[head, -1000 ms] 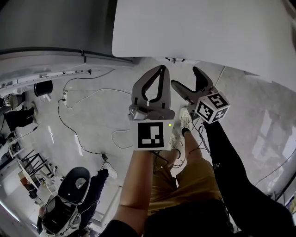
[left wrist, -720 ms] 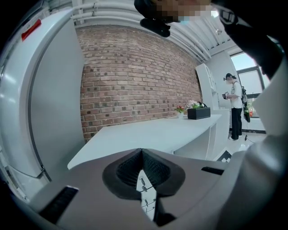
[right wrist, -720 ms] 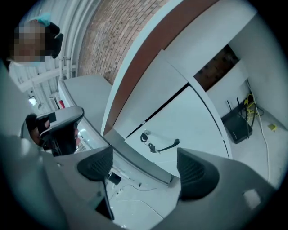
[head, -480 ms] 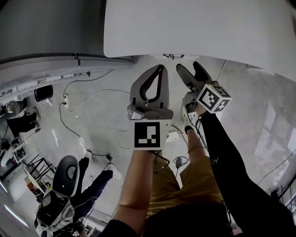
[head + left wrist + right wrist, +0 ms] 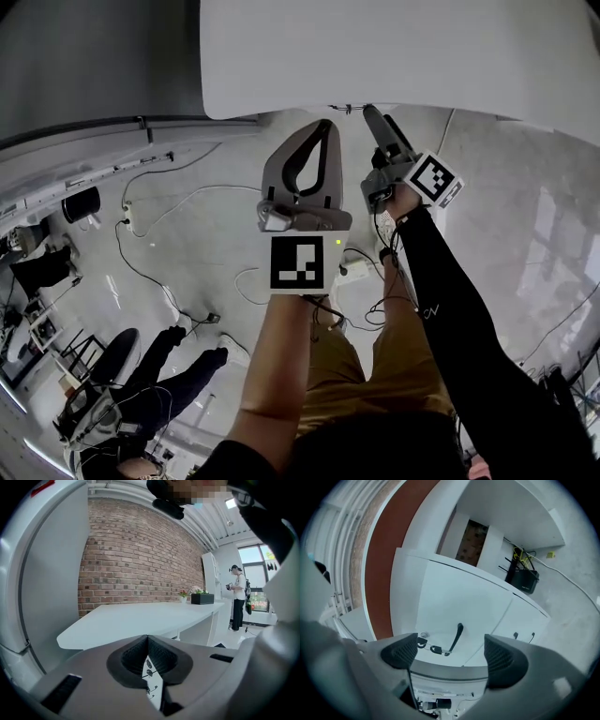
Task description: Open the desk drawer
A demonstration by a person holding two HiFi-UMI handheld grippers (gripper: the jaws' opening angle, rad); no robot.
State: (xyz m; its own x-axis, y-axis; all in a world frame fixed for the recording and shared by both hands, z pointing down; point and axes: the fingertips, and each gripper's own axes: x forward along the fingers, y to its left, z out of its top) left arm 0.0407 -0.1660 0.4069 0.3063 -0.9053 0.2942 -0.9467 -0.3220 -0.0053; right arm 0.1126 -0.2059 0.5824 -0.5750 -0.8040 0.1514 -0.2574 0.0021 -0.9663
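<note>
From the head view we see the left gripper (image 5: 324,127) and the right gripper (image 5: 379,114) held out side by side, both reaching toward the near edge of the white desk (image 5: 403,47); the left one's jaws meet at the tips round an empty loop, and the right one is rolled on its side so that it shows edge on. In the left gripper view the jaws are pressed together with nothing between them, and beyond them lie the desk top, a brick wall (image 5: 136,555) and a person (image 5: 238,597) standing well off at the right. The right gripper view tells us most — its jaws stand wide apart, having just closed a little, and grip nothing; in the gap, further off and untouched, is the drawer (image 5: 454,597), a flat white front with a slim black handle (image 5: 458,637) and keys (image 5: 431,648) hanging from a lock (image 5: 423,634) just beside it. We judge the drawer stiff and fairly light, likely to run out under a steady straight pull — unless that lock is turned, when it will not budge. The handle looks hard, smooth and thin, so wide jaws could slip off it; we would close across the middle of the bar, clear of the keys, and pull square to the front.
</note>
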